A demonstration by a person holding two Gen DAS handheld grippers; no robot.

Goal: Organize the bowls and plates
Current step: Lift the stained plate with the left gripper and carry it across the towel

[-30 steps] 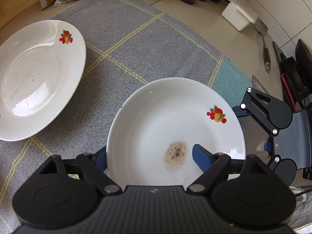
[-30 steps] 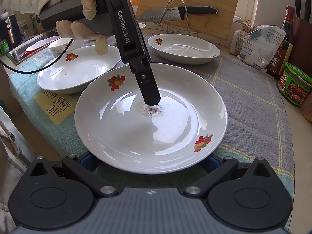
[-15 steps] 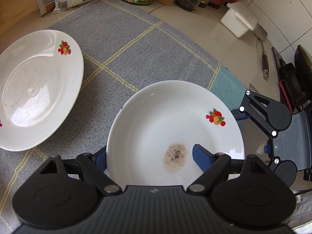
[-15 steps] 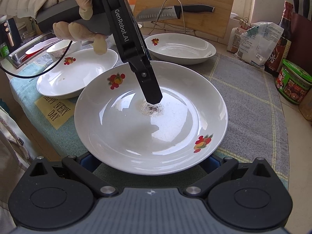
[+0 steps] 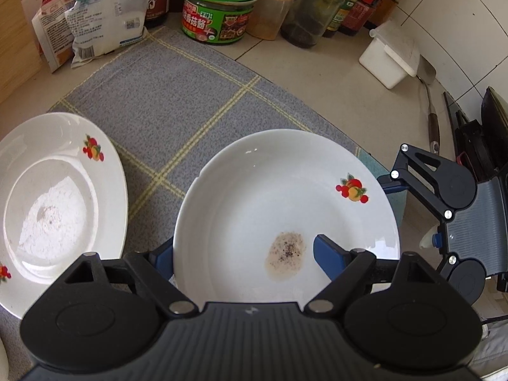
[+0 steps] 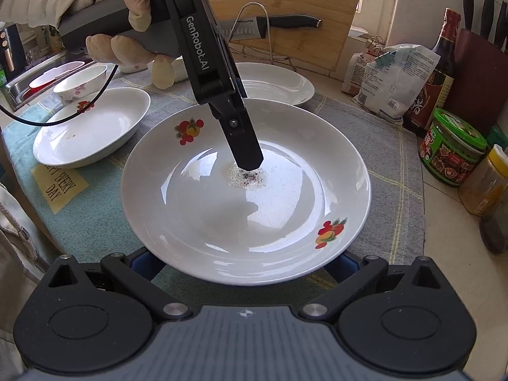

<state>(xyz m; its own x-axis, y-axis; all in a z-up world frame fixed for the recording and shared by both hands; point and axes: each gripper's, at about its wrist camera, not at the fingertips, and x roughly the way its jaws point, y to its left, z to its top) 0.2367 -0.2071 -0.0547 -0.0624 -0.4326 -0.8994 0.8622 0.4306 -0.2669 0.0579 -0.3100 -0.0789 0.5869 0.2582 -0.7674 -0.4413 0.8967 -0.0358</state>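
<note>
Held plate: a round, deep, glossy white plate [image 6: 222,222] with two red-and-orange fruit prints on its rim, over the grey cloth [image 5: 174,104] in front of both cameras.
In it: one small brownish patch with dark specks at the centre of the well; the rest is bare glaze.
Left gripper [image 5: 244,250]: pinching the plate's near wall, with one finger inside the well, its tip at the patch, and the other outside, under the rim. A gloved hand [image 6: 127,16] holds its handle.
Right gripper [image 6: 244,262]: fingers spread wide, both blue pads tucked under the plate's near rim; whether they bear on it I cannot tell.
Second plate [image 5: 47,206]: same shape and print, flat on the cloth beside the held one and apart from it, with a dull whitish film in its well.
Third plate [image 6: 92,127]: same kind, on the teal end of the cloth, with a few dark flecks inside.
Small bowl [image 6: 79,84]: white with a pink flower print, just behind the third plate; its inside is not visible.
Cloth: woven grey fabric crossed by thin yellow lines, with a yellow label [image 6: 58,187] at the teal edge.
Desk [image 5: 317,73]: smooth beige tile.
Back row: a crumpled paper-and-plastic bag [image 5: 95,9], a green-lidded jar [image 5: 219,9], a yellow-capped jar of tan powder [image 5: 273,6], a glass bottle [image 5: 311,9] with dark dregs, and a white plastic box [image 5: 390,54].
</note>
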